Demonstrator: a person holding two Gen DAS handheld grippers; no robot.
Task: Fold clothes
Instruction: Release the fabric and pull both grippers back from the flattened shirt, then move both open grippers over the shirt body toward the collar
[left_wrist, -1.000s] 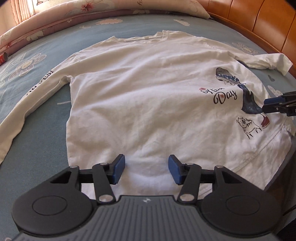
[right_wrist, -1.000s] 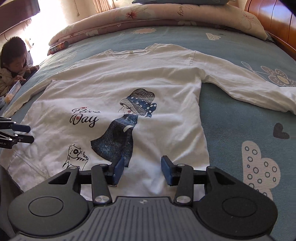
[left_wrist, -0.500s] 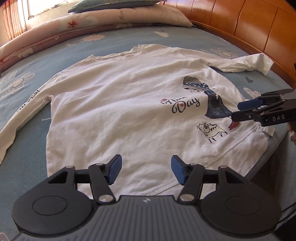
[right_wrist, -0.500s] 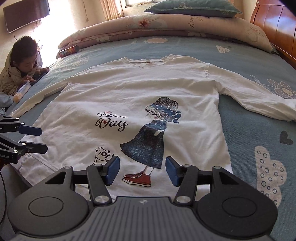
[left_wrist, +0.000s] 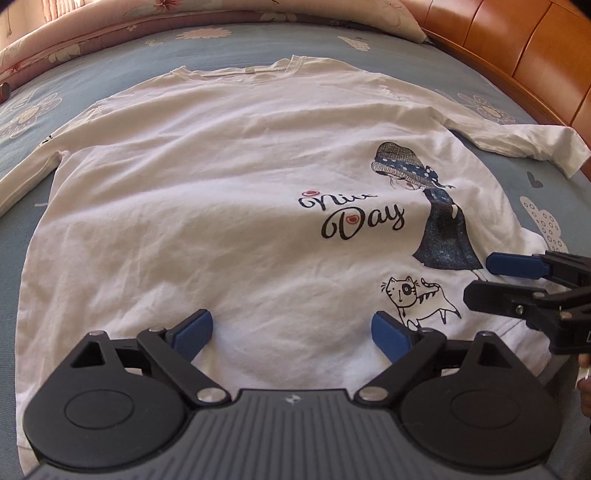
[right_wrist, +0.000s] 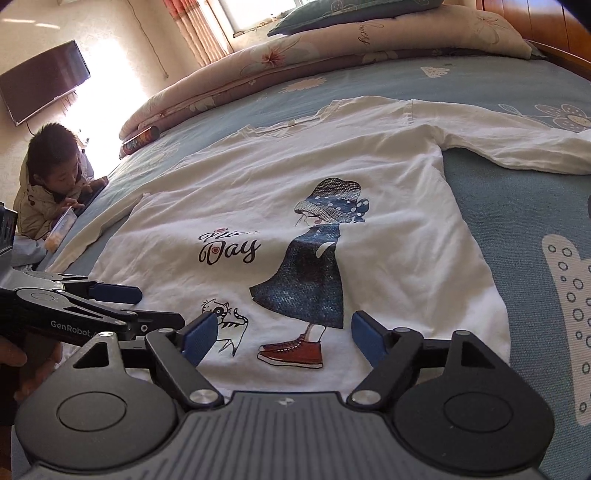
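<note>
Flat on bed (left_wrist: 122, 66): shirt (left_wrist: 221, 206), collar far, hem near; left tongs (left_wrist: 295, 332), right tongs (right_wrist: 282, 334) opening, empty.

The shirt (right_wrist: 280, 206) lies flat on the bed (right_wrist: 517, 236), collar toward twelve o'clock, sleeves out at nine and three, bedding roll (right_wrist: 332, 48) behind it, perhaps a can (right_wrist: 142, 140) at ten, a person (right_wrist: 51, 184) beyond the nine o'clock edge.

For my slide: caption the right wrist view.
Right gripper, jaws opening, over the white shirt's hem on the bed.
</note>
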